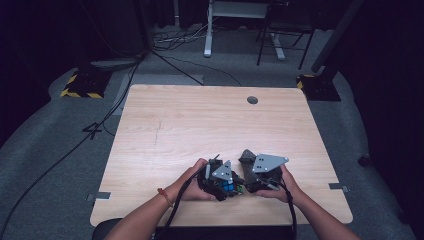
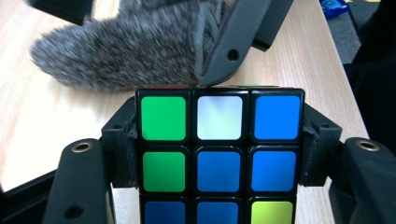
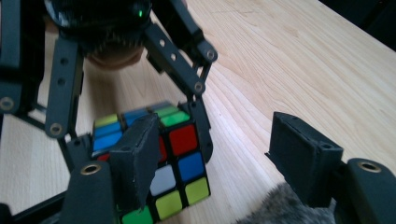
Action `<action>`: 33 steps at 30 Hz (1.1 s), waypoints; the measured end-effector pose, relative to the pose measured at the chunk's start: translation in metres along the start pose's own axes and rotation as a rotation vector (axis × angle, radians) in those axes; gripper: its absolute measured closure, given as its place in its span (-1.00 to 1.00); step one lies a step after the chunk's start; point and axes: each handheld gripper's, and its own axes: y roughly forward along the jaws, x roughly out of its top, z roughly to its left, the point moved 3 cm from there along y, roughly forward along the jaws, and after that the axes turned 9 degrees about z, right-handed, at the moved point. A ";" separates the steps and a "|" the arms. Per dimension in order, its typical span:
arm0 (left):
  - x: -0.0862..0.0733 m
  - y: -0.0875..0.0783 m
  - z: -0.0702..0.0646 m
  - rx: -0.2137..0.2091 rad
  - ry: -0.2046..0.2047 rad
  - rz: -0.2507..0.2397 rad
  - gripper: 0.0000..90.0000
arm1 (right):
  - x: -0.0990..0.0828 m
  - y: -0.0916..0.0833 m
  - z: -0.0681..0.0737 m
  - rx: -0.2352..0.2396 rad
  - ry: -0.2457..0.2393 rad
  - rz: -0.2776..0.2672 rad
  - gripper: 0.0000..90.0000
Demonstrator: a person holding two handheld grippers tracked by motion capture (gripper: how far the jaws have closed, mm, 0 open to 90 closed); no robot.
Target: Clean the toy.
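Fingers of the left gripper [image 2: 219,140] clamp the cube [image 2: 219,154] near the table's [image 1: 200,120] front edge; right gripper [image 3: 215,163] fingers gape.

Near the wooden table's [image 1: 165,125] front edge, the left gripper [image 1: 231,191] holds what looks like a colourful cube [image 1: 229,187], right gripper [image 1: 248,183] close beside.

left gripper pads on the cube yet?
Touching. The left gripper view shows the left gripper with both pads pressed flat against opposite sides of the Rubik's cube, with no gap.
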 end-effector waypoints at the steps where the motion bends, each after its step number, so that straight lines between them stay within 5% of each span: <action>1: -0.001 0.000 0.000 -0.004 -0.003 -0.010 -0.27 | 0.001 0.001 0.001 0.008 0.007 -0.005 -0.25; 10: -0.014 -0.008 0.002 -0.017 -0.025 -0.020 -0.27 | 0.011 0.015 0.006 0.030 0.009 -0.037 -0.24; 16: -0.023 -0.009 0.001 -0.026 -0.031 0.029 -0.28 | 0.014 0.026 0.015 0.041 -0.045 0.013 -0.29; 21: -0.028 -0.011 0.003 -0.012 -0.036 0.060 -0.29 | 0.010 0.026 0.014 0.057 -0.040 0.034 -0.32; 27: -0.035 -0.018 0.011 0.041 -0.065 0.068 -0.45 | 0.000 0.007 0.002 0.040 -0.033 0.035 -0.33; 33: -0.049 -0.025 0.021 0.098 -0.150 0.078 -0.59 | -0.021 -0.013 -0.022 -0.051 0.008 0.095 -0.32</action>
